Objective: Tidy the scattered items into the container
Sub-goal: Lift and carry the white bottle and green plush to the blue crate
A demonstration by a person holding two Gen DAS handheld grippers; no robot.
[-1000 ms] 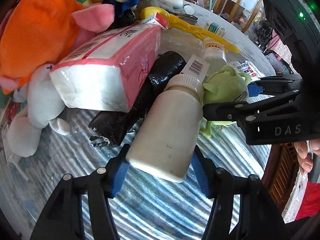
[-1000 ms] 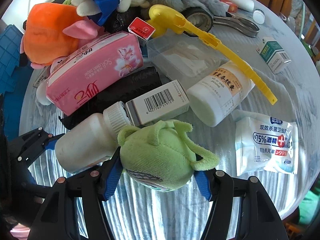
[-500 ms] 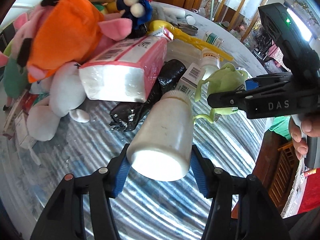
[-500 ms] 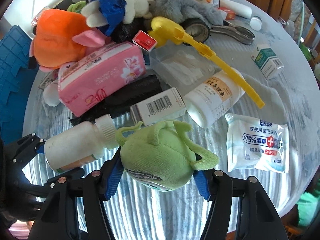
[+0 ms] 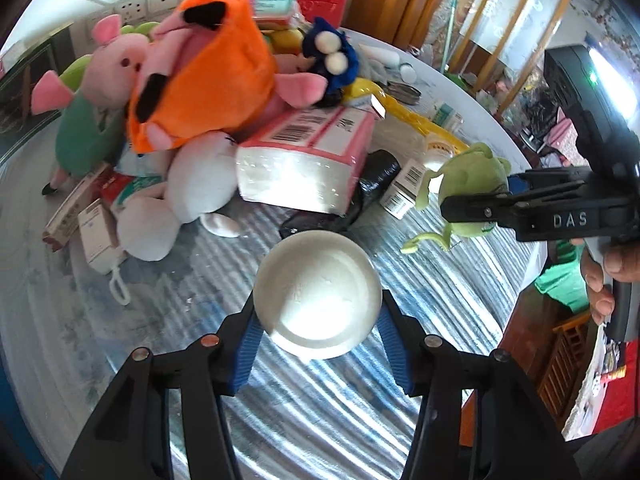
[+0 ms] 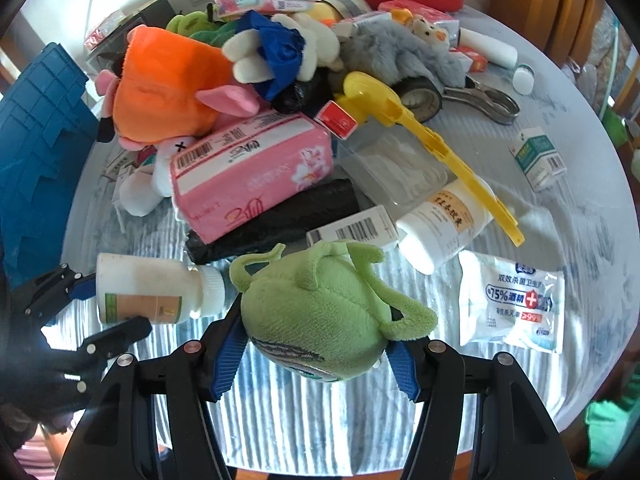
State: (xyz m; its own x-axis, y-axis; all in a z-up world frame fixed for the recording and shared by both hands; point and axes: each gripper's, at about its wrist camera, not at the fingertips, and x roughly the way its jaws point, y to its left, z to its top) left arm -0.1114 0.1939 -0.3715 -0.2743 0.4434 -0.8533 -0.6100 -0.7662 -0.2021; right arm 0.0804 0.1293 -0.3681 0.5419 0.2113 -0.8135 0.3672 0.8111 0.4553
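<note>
Left hand-held gripper (image 5: 317, 334) clamps a white plastic bottle (image 5: 316, 293), jaws just tightened; right hand-held gripper (image 6: 316, 354) grips a green plush toy (image 6: 320, 312) above the bench (image 6: 520, 380)

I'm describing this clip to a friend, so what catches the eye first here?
Each gripper holds something: the left gripper clamps a white bottle, the right gripper a green plush toy. Behind them, an orange plush tops a clutter pile beside a pink tissue pack.

Between the left claw's (image 5: 316, 342) pads, a matt white plastic bottle (image 5: 316, 292). In the right claw (image 6: 316, 354), fuzzy green plush (image 6: 320, 312); beyond it, a glossy pink tissue pack (image 6: 252, 176).
</note>
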